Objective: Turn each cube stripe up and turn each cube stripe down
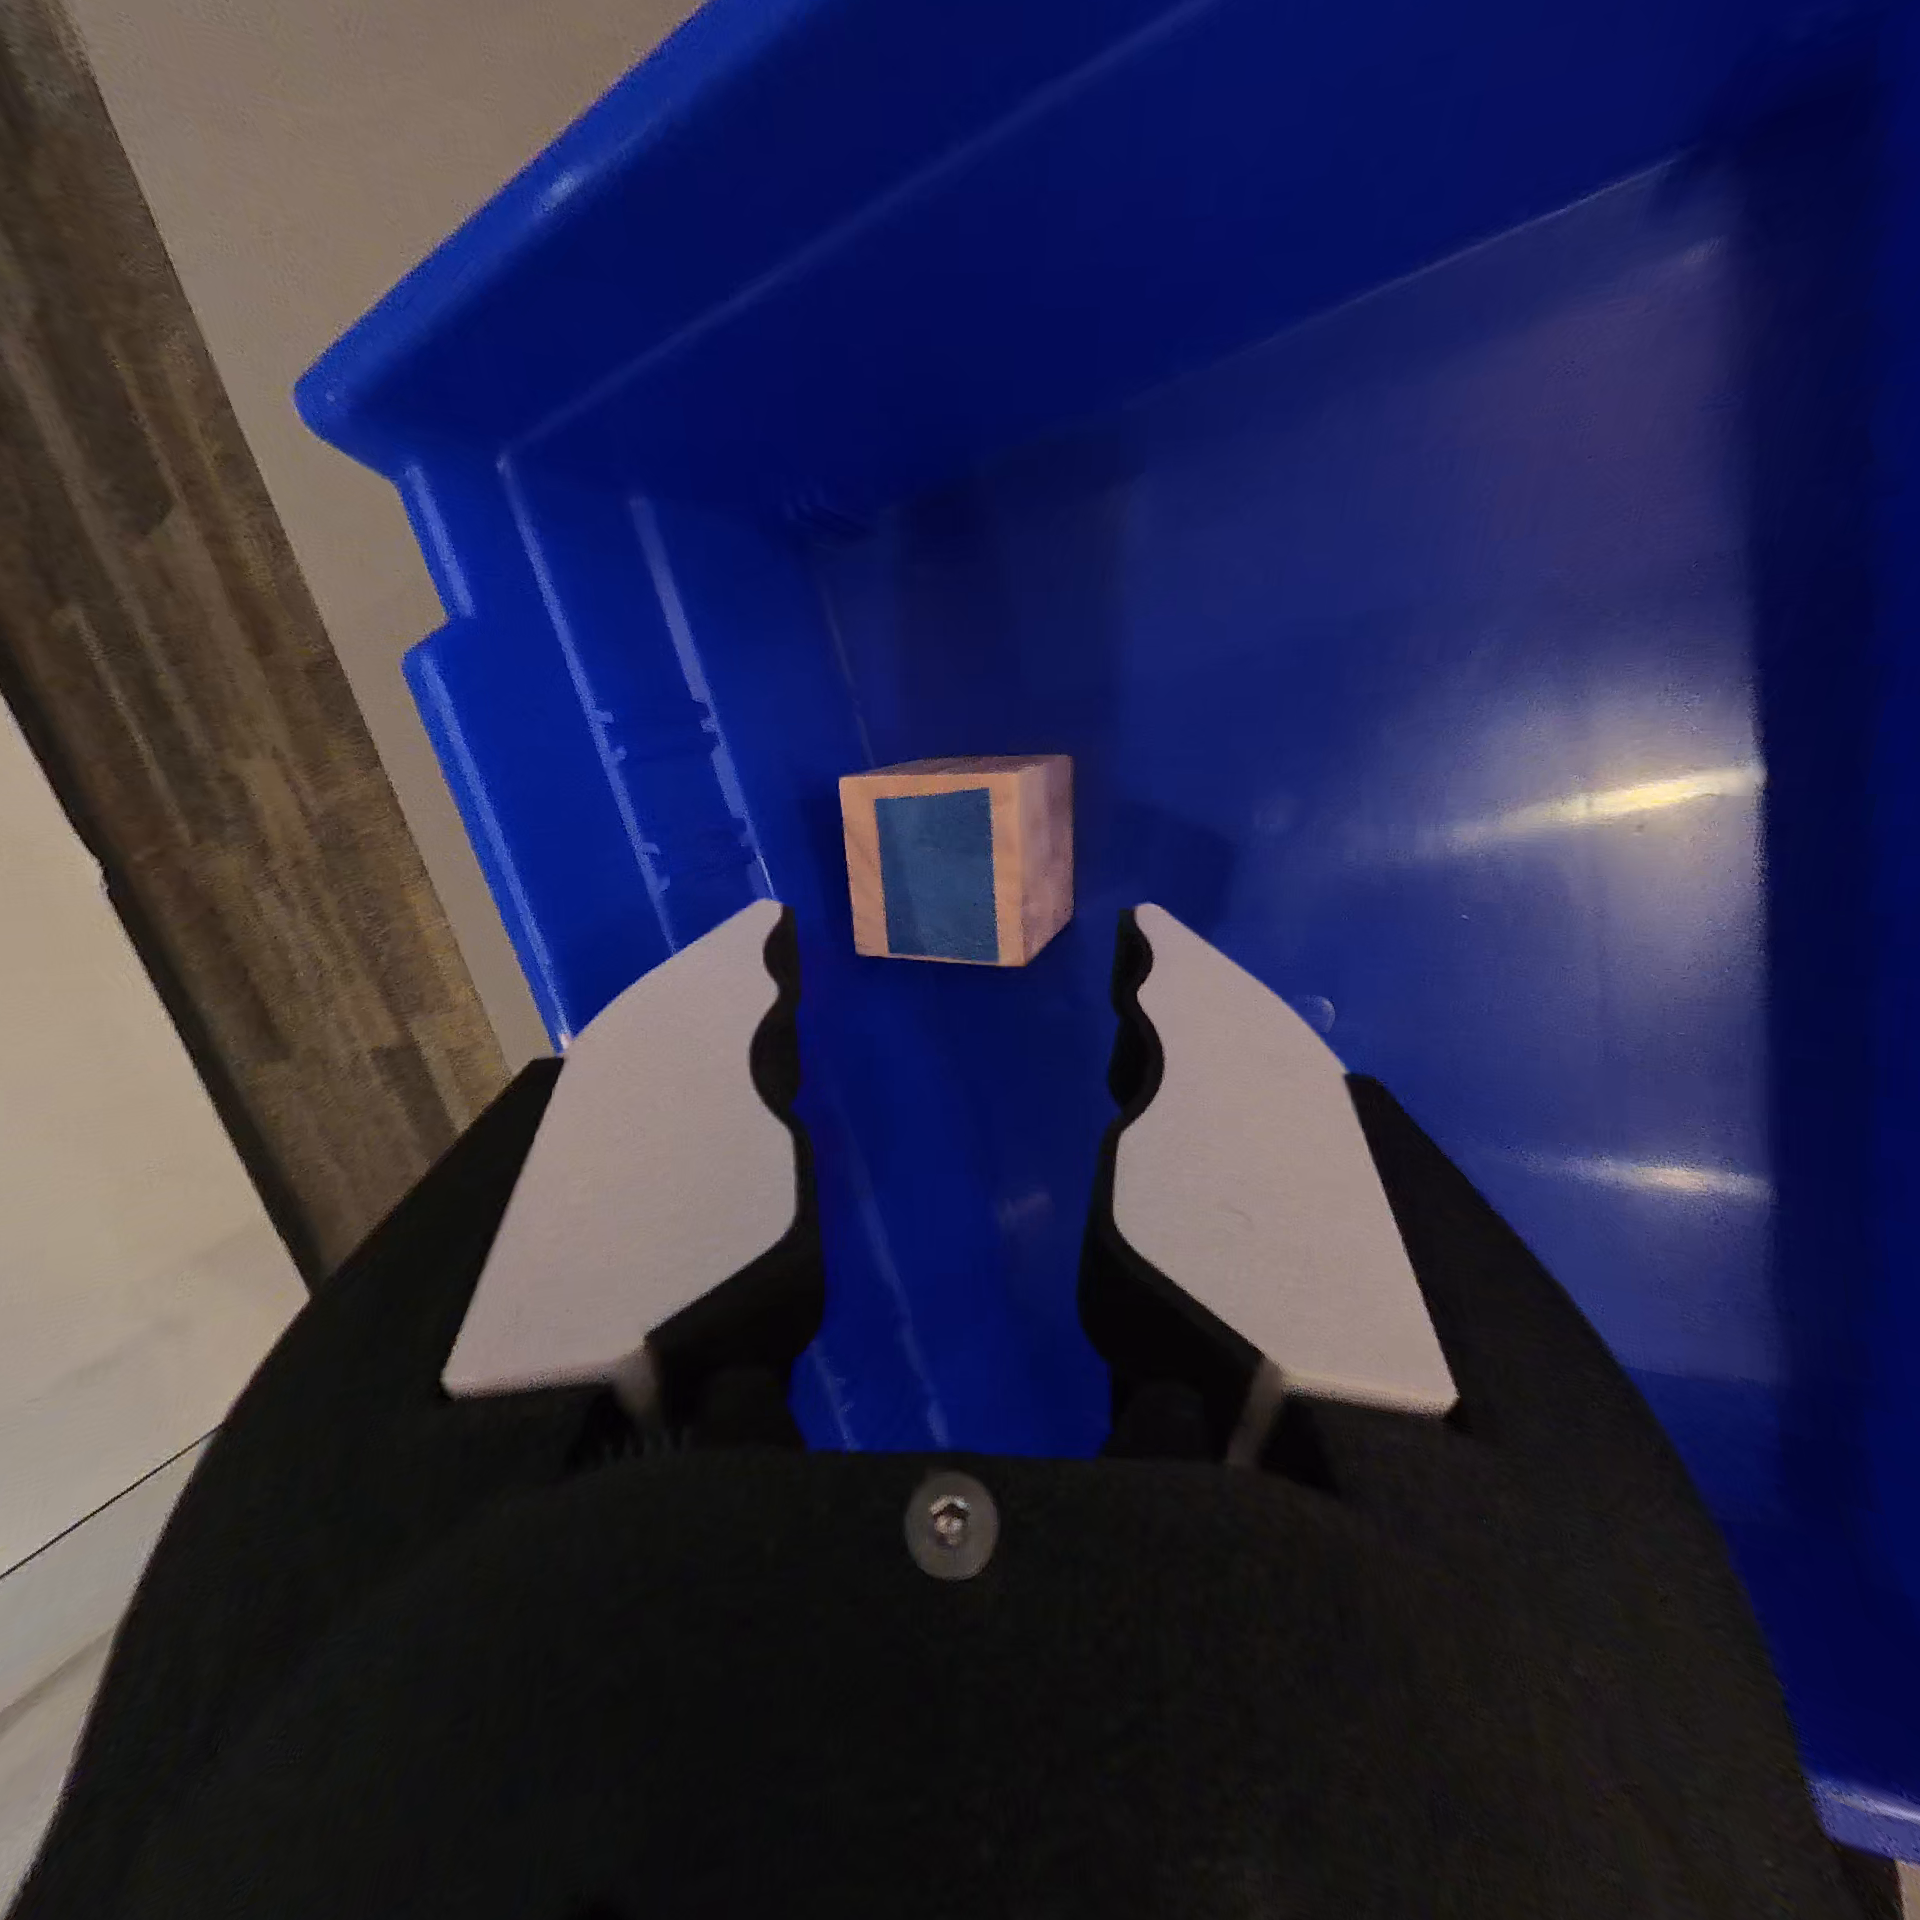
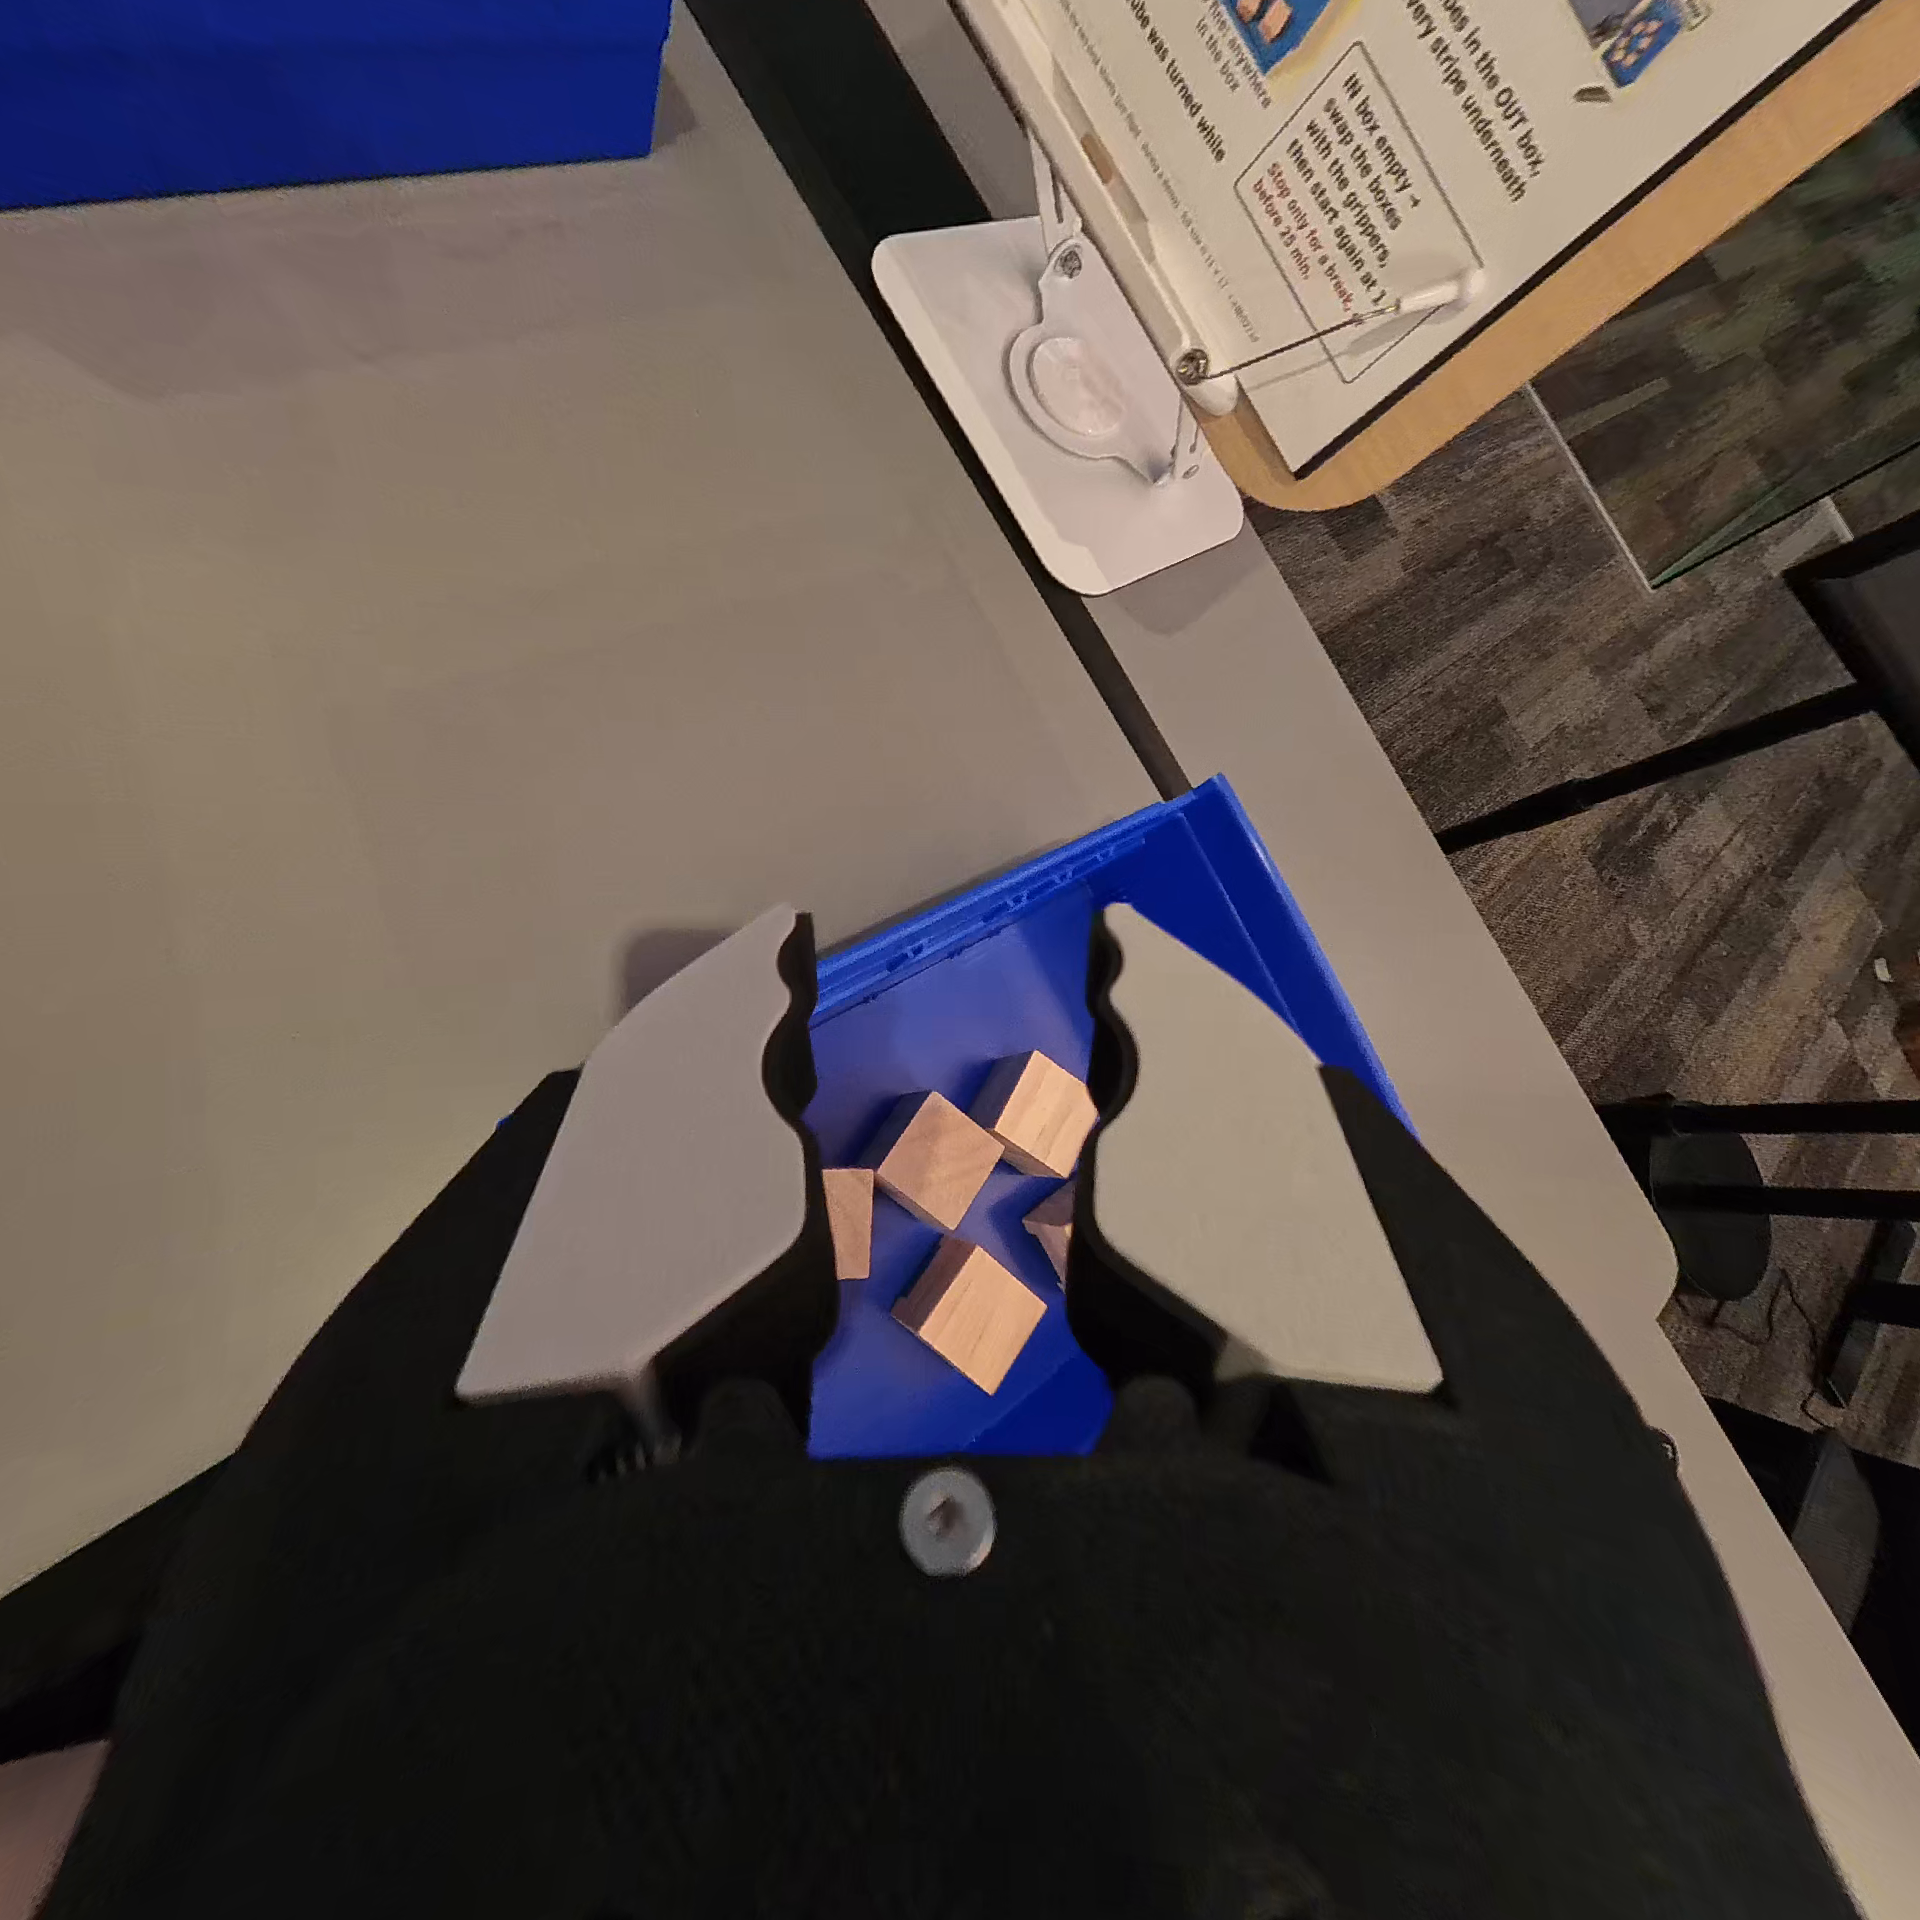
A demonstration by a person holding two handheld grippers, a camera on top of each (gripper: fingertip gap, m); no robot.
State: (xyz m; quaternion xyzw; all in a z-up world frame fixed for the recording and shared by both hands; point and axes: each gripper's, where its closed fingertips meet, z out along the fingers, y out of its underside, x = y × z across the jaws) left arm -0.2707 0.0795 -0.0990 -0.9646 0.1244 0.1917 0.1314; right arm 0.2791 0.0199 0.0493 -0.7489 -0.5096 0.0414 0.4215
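The left gripper (image 1: 951, 920) hung with its jaws wide apart and empty over a blue bin (image 1: 1403, 644). A single wooden cube (image 1: 954, 860) sat just beyond the fingertips and about centred between them, close to the bin wall on the left finger's side. Its blue stripe (image 1: 935, 873) faced the camera. To take it well, the fingers would probably need to come down squarely over two opposite plain faces, with the left finger kept off the wall, so the cube could be rolled a clean quarter or half turn without slipping.

The right gripper (image 2: 951, 920) was likewise spread wide and held nothing. Between and below its fingers lay a second blue bin (image 2: 1205, 904) with several wooden cubes (image 2: 940, 1158), none showing a stripe from that angle.

That bin rested on a grey table (image 2: 468, 675) near its edge. Well beyond the fingertips stood a white stand (image 2: 1049, 416) that held a printed sheet (image 2: 1382, 156), and off the right finger's side was mottled dark carpet (image 2: 1662, 727).
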